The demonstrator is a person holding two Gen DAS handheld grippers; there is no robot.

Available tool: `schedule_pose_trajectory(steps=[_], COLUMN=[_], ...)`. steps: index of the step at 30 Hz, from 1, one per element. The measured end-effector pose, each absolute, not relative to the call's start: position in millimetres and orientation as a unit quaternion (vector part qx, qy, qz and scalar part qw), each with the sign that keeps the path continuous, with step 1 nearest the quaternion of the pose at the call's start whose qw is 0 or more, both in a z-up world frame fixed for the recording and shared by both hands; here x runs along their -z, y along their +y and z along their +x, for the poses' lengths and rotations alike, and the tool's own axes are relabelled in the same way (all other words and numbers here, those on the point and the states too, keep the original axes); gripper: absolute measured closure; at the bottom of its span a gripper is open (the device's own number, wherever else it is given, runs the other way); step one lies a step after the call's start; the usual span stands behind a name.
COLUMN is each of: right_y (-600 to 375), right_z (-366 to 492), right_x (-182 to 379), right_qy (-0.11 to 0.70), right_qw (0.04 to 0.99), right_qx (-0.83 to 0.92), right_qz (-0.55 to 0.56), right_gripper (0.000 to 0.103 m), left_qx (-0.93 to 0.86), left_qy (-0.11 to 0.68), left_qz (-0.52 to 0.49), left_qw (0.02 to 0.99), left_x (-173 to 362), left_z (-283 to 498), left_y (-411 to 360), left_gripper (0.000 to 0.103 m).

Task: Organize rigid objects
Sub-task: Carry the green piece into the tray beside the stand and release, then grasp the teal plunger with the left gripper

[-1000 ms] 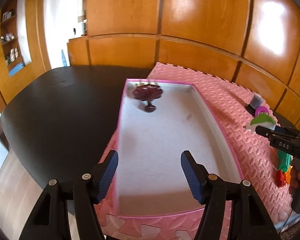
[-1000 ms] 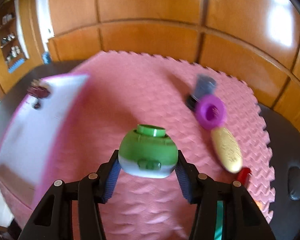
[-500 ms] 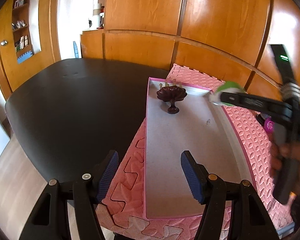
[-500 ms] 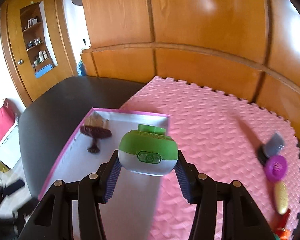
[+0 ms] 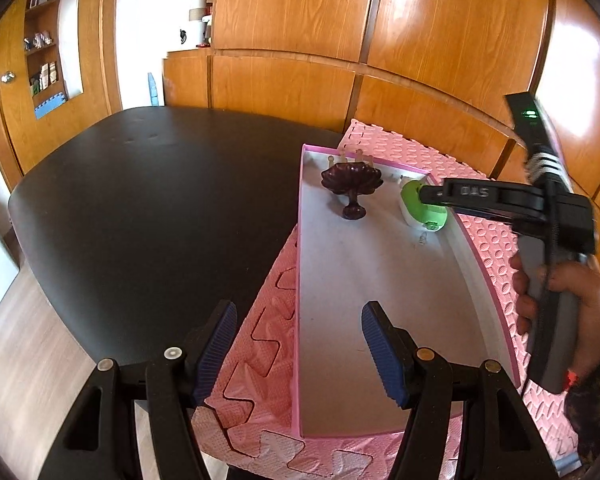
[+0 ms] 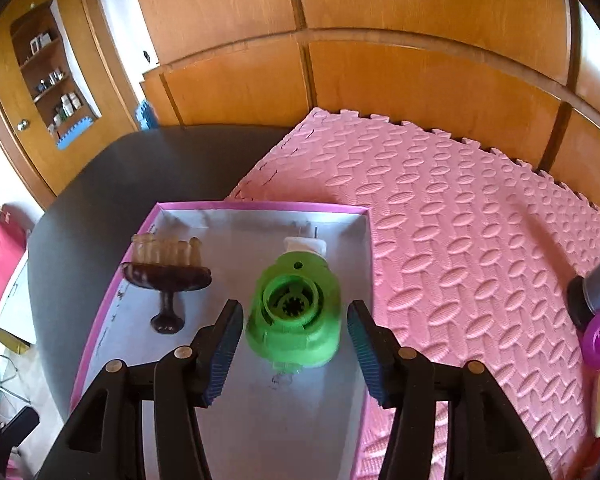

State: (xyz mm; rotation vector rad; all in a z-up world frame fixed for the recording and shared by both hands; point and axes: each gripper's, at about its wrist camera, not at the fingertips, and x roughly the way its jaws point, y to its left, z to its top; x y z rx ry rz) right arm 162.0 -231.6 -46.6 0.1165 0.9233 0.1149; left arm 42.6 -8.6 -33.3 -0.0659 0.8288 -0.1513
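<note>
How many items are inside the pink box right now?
2. The dark brown pedestal dish stands near the far left corner of the pink box; the green-and-white object sits by its far right wall, between the right gripper's opening jaws, pads clear of it.

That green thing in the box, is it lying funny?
Yes. The green thing in the pink box lies tipped on its side, open end facing the right claw, whose jaws are opening off it. The brown stand beside it stays upright.
</note>
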Motion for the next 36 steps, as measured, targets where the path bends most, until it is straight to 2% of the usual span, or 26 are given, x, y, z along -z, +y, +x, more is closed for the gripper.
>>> schedule_pose_trajectory(steps=[8,20,36], right_y=[-244.9,-271.6,-390.4], right_z=[109.5,41.1,-25.3], right_x=[16.0,0.0,-24.1], right_qy=[0.405,0.386,0.355], right_qw=[0.911,0.920,0.929], right_qx=[-0.060,-0.047,0.076], right_qz=[0.058,0.047,0.066], right_gripper=[0.047,0.047,0.047], left_qx=[0.080,0.099,0.160], left_qy=[0.389,0.378,0.361], left_qz=[-0.023,0.001,0.064], left_qw=[0.917,0.920,0.916], left_x=[23.6,15.3,4.2], left_z=[35.9,25.6,14.6], left_y=[-16.8,-35.3,-87.9], left_gripper=[0.035,0.033,0.031])
